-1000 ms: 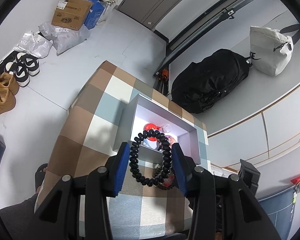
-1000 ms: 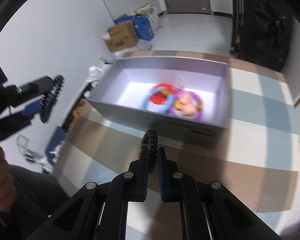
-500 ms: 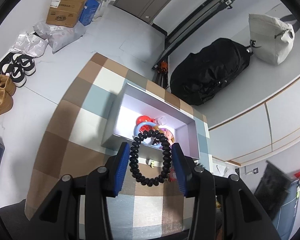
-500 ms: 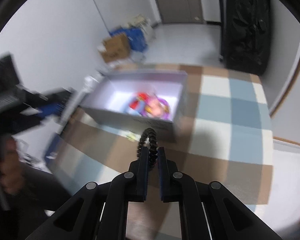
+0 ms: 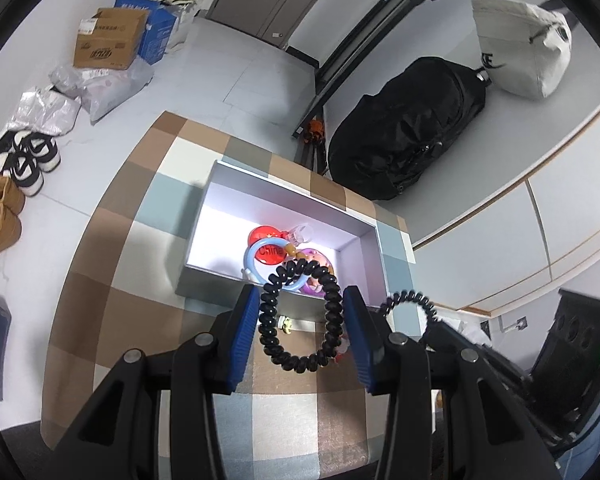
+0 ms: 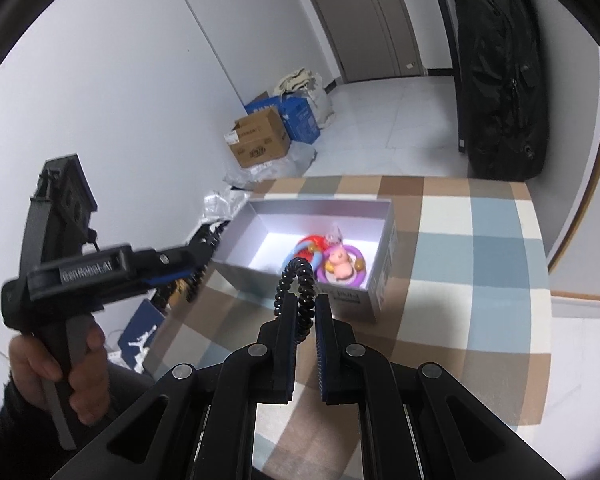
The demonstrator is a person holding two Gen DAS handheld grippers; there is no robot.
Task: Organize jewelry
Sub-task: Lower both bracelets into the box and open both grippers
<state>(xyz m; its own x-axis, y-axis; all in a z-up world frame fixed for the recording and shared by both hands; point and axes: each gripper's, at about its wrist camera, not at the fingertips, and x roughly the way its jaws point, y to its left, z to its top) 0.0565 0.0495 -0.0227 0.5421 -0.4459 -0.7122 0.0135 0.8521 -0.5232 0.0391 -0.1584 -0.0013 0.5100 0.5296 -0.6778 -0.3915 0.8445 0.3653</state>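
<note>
The left gripper point(image 5: 300, 330), held higher above the checked brown, blue and white tablecloth point(image 5: 112, 280) than a second ago, grasps a black spiral coil hair tie point(image 5: 300, 316) stretched as an open ring between its blue pads point(image 5: 242, 340). The right gripper point(image 6: 305, 328), formerly out of the left camera's view, now enters at the right edge and clenches a second black spiral coil hair tie point(image 6: 298, 290), which loops up above its fingertips. The open white rectangular box point(image 5: 204, 216) lies just ahead of both grippers, holding a red disc point(image 5: 266, 240), a light blue ring point(image 5: 252, 258) and a purple ring with a pink figure point(image 6: 342, 266); its left half is bare. A small yellow-white item point(image 5: 286, 325) beside the box's near wall is partly hidden. The right gripper's body is blurred in the left view.
</note>
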